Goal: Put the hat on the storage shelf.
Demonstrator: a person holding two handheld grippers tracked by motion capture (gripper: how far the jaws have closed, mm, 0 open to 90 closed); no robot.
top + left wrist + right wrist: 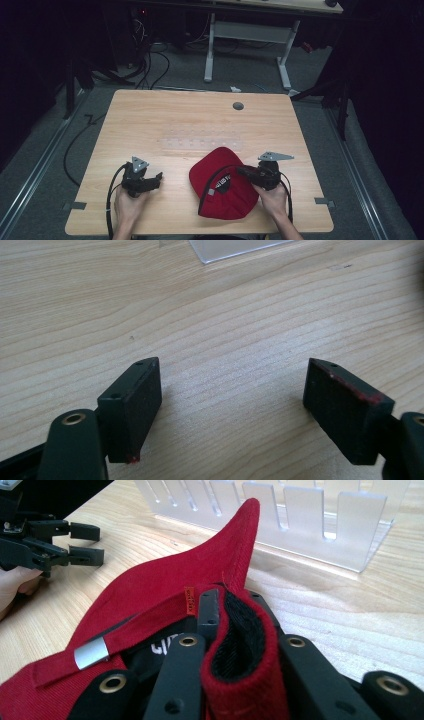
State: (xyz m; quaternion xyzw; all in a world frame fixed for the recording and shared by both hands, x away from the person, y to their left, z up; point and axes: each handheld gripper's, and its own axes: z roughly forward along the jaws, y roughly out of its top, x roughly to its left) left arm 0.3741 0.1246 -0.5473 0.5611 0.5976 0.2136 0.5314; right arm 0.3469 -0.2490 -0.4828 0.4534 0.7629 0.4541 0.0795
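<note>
Nearest, at the front edge of the wooden bench (150, 115): two hands, each gripping a tool. Right tool (243, 171) clamped on the rim of a red cap (220, 192), jaws pinched together on a fold of red fabric and black sweatband, clear in the right gripper view (240, 645). Cap lying upside down on the bench, front centre-right, touching the right hand; inner black label and red adjuster strap with a small metal end (91, 653) facing up. Left tool (159, 179) resting low on the bench well left of the cap, jaws spread wide apart, holding nothing; bare wood grain between the pads (137, 405) in the left gripper view.

Just beyond the cap, mid-bench: clear acrylic slotted rack (280, 515), standing upright, near the cap's far edge, contact impossible to tell. Farther still, near the back edge: round grey cable grommet (238, 106). Behind the bench: grey floor with trailing black cables (150, 65) and the white legs of another desk (250, 45).
</note>
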